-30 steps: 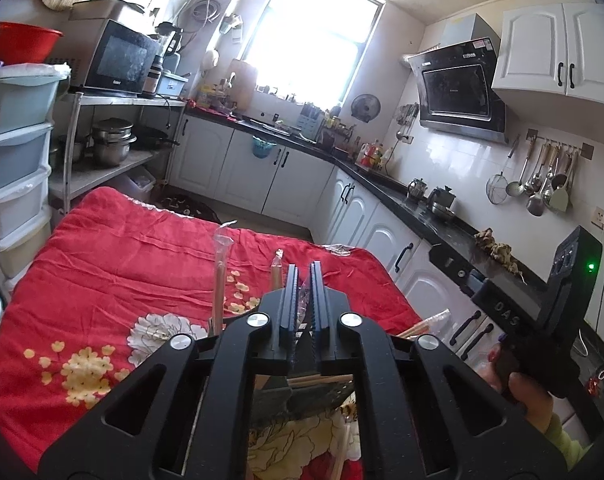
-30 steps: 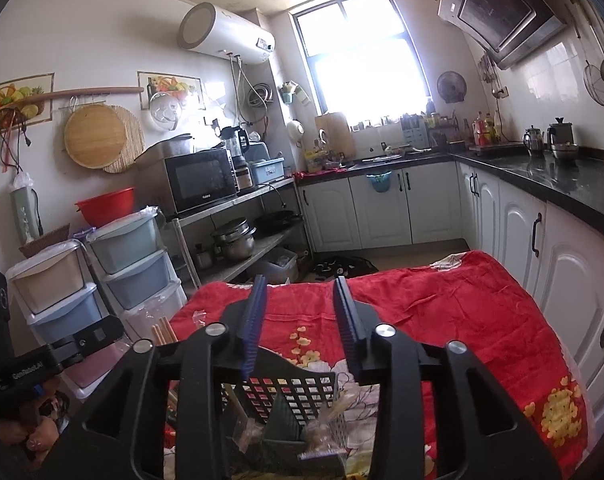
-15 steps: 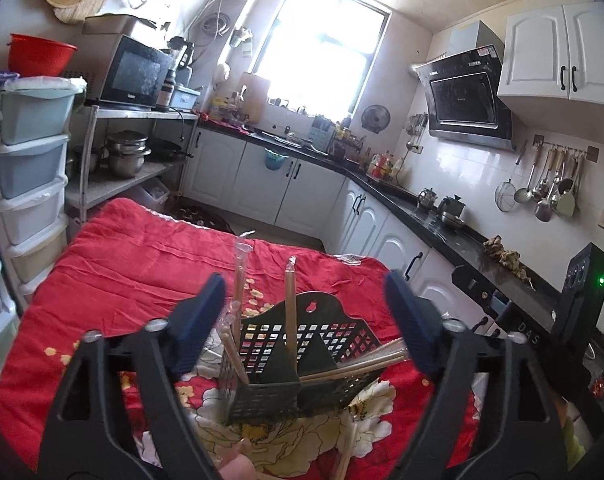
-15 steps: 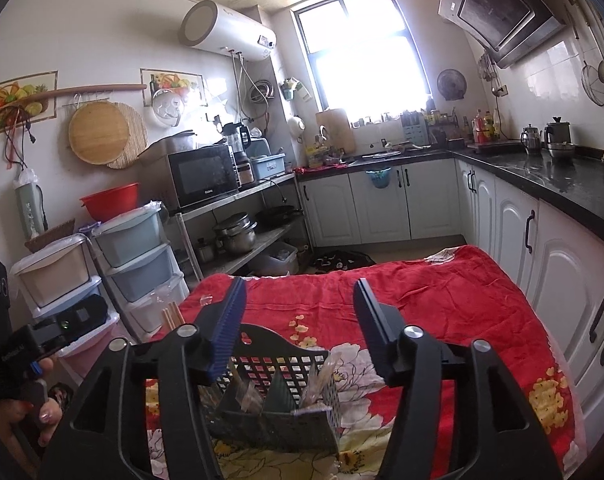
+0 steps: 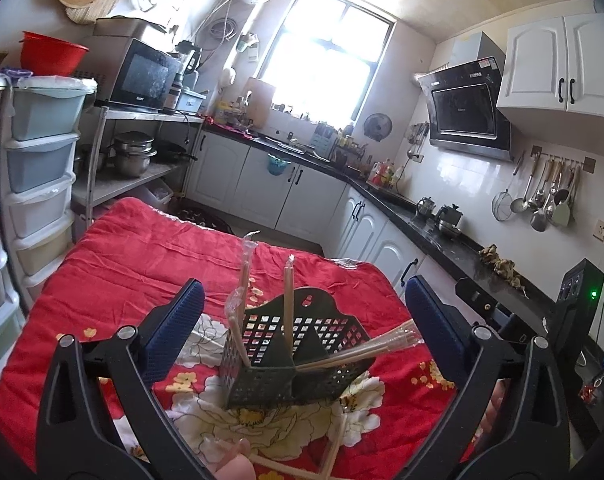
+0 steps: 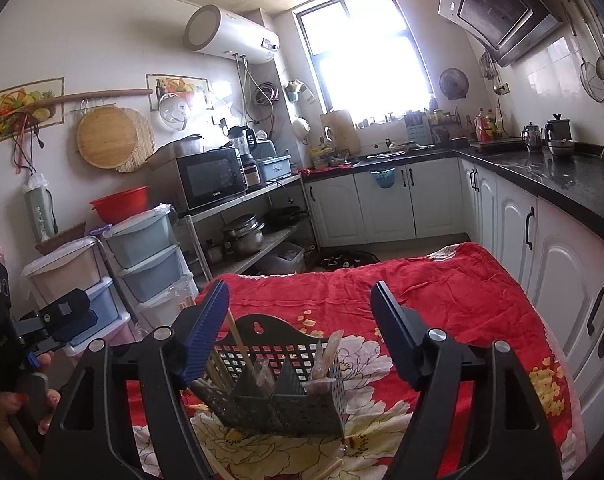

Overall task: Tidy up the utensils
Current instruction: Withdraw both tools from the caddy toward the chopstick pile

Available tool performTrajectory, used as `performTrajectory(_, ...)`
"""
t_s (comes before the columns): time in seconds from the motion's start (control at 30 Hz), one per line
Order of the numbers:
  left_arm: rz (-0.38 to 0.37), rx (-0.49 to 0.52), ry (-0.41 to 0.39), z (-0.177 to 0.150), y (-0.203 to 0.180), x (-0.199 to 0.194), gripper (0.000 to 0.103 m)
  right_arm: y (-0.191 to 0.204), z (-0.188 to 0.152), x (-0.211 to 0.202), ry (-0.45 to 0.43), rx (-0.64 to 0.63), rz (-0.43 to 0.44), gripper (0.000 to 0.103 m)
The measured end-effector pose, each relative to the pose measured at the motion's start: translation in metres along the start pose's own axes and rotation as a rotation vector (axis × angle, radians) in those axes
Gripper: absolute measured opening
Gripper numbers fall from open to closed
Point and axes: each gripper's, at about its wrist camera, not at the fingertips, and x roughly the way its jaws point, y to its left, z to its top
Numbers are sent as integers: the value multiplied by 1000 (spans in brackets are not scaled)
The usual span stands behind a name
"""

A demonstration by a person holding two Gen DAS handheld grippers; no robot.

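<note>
On the red floral cloth point(image 5: 142, 248) covering the surface, a dark perforated caddy point(image 5: 298, 356) is seen holding several wrapped chopsticks point(image 5: 288, 304); a few loose ones point(image 5: 334, 440) are left lying beside it. Both the left claw point(image 5: 304, 320) and right claw point(image 6: 300, 324) are held wide open, empty. No writing can be read.

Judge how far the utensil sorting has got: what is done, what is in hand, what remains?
Done: several chopsticks stand in the black caddy. In hand: nothing; the left tongs and right tongs are both open. Left: loose chopsticks lie on the red cloth.
</note>
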Motion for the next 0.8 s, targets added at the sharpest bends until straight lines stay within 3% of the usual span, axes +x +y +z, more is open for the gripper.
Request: performTrajectory(0.8, 17, -51, 47, -33, 20, -16, 92, 14, -22, -30, 39, -47, 14, 74)
